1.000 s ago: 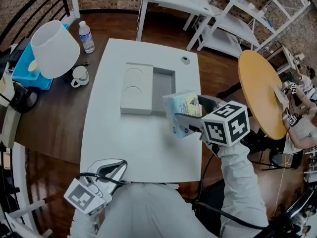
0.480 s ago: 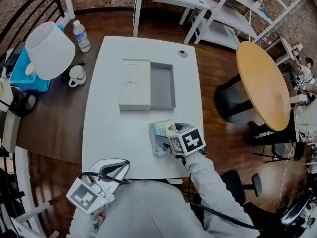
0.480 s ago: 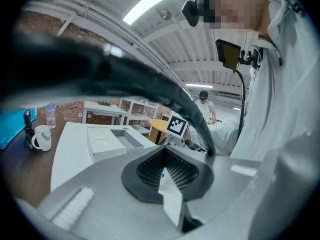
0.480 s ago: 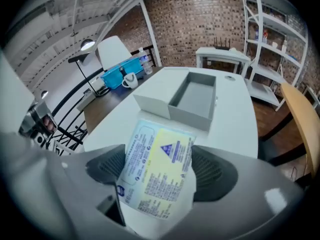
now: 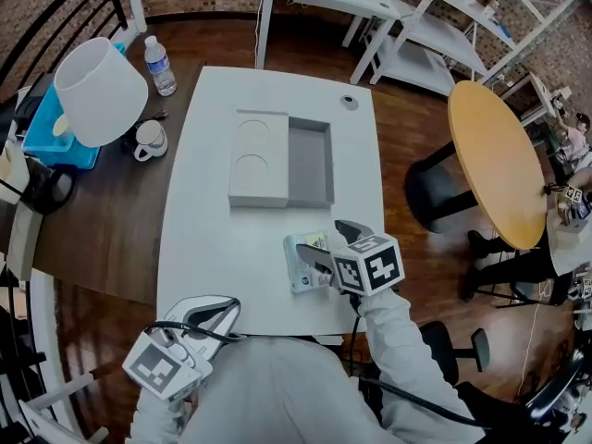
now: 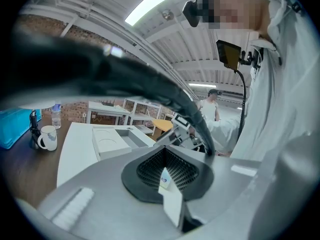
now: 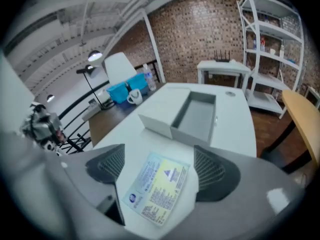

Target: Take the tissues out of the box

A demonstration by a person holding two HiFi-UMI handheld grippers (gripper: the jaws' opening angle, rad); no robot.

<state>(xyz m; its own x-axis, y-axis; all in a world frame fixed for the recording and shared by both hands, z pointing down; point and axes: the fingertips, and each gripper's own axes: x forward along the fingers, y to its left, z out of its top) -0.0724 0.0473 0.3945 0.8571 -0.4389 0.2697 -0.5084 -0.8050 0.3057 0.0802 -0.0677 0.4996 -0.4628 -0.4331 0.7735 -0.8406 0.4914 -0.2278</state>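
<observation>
A small tissue pack (image 5: pixel 302 264) with a blue and yellow label is clamped between the pads of my right gripper (image 5: pixel 312 257), low over the white table (image 5: pixel 203 248) near its front edge. In the right gripper view the tissue pack (image 7: pixel 156 188) fills the gap between the two dark pads of the right gripper (image 7: pixel 157 170). The grey open box (image 5: pixel 311 163) sits empty mid-table, its white lid (image 5: pixel 257 159) lying beside it on the left. My left gripper (image 5: pixel 225 306) hangs by the person's body below the table edge, shut and empty.
A white lampshade (image 5: pixel 100 89), a mug (image 5: pixel 148 141), a water bottle (image 5: pixel 160 65) and a blue bin (image 5: pixel 48 126) stand on the dark desk at left. A round wooden table (image 5: pixel 499 160) is at right. A small round cap (image 5: pixel 348 103) lies at the table's far edge.
My right gripper has carried the tissue pack from beside the box down toward the table's front edge. The left gripper has stayed put.
</observation>
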